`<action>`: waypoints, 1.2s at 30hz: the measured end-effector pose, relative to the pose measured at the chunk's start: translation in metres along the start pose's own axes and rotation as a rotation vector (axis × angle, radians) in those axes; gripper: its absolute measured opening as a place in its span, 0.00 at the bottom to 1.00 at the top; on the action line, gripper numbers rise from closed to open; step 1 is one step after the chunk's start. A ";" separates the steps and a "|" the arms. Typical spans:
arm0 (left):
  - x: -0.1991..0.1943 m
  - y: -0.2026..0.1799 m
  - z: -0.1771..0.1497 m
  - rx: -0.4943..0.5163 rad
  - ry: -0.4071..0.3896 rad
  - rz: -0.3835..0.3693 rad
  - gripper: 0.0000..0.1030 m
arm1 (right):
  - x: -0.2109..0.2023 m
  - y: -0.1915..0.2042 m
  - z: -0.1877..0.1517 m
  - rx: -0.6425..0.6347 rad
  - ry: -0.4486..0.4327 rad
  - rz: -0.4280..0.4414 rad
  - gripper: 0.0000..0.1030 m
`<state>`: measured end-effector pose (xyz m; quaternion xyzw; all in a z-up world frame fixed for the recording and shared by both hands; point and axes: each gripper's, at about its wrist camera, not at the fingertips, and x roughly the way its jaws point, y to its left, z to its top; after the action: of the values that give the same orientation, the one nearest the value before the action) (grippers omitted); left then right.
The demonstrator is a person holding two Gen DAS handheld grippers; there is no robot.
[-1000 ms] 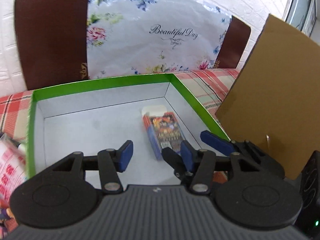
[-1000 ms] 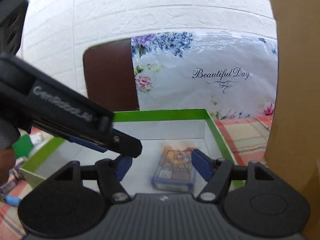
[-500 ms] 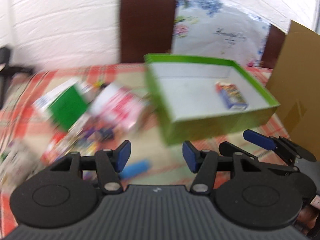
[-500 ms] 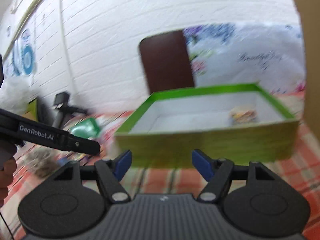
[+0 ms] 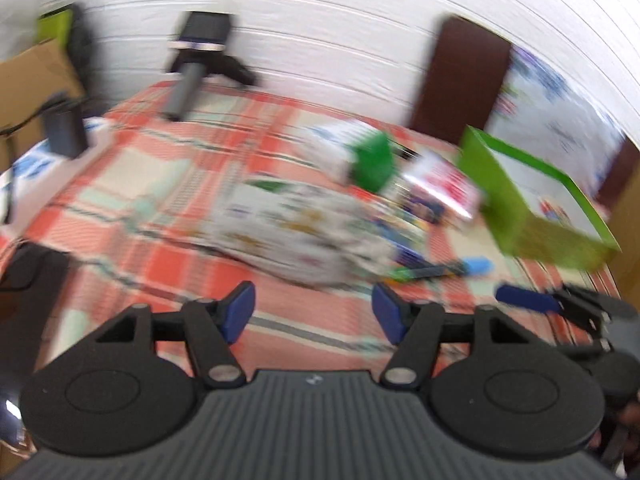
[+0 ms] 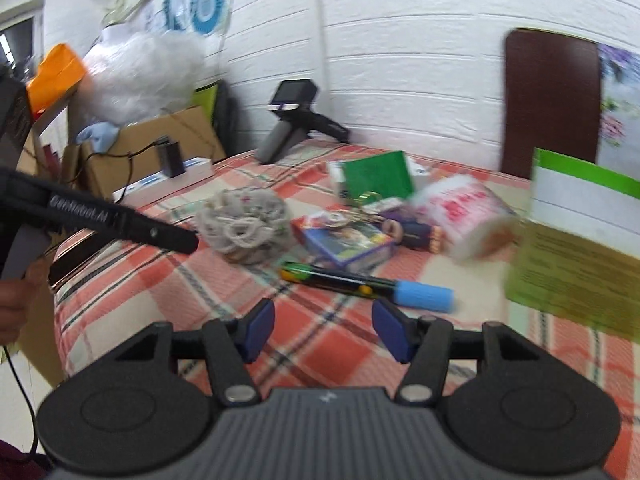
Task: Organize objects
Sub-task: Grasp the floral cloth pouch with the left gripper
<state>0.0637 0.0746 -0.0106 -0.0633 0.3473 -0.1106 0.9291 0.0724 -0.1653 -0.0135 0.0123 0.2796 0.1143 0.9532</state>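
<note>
My left gripper [image 5: 314, 312] is open and empty above the plaid tablecloth. My right gripper [image 6: 324, 330] is open and empty, just short of a black pen with a blue cap [image 6: 368, 284]. The green box [image 5: 532, 204] with a small card pack inside stands at the right; it also shows in the right wrist view [image 6: 580, 236]. Loose items lie in a pile: a grey mesh sponge [image 6: 244, 226], a blue card box [image 6: 348, 240], a white tissue pack [image 6: 464, 212], a green packet [image 6: 378, 176]. The left wrist view is blurred.
A black handheld device [image 6: 296, 120] stands at the table's far edge by the white brick wall. A cardboard box [image 6: 160, 140] and a charger [image 6: 172, 158] sit at the far left. A brown chair back [image 6: 552, 100] rises behind the table.
Both grippers have pulled back out of the green box and swung left towards the pile of loose items. The card pack stays in the box. Both stay open.
</note>
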 end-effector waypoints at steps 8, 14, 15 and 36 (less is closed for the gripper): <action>0.028 0.048 0.043 -0.154 -0.033 -0.054 0.93 | 0.049 0.034 0.044 -0.098 0.049 0.072 0.64; 0.075 0.069 0.059 -0.195 0.038 -0.122 0.91 | 0.098 0.050 0.065 -0.146 0.139 0.106 0.64; 0.082 0.069 0.057 -0.189 0.066 -0.143 0.86 | 0.106 0.050 0.065 -0.141 0.154 0.107 0.67; 0.029 -0.080 0.073 0.104 -0.095 -0.266 0.63 | 0.006 0.003 0.050 -0.002 -0.158 -0.021 0.41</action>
<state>0.1201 -0.0068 0.0412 -0.0658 0.2851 -0.2472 0.9237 0.1038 -0.1592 0.0256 0.0171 0.2036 0.1034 0.9734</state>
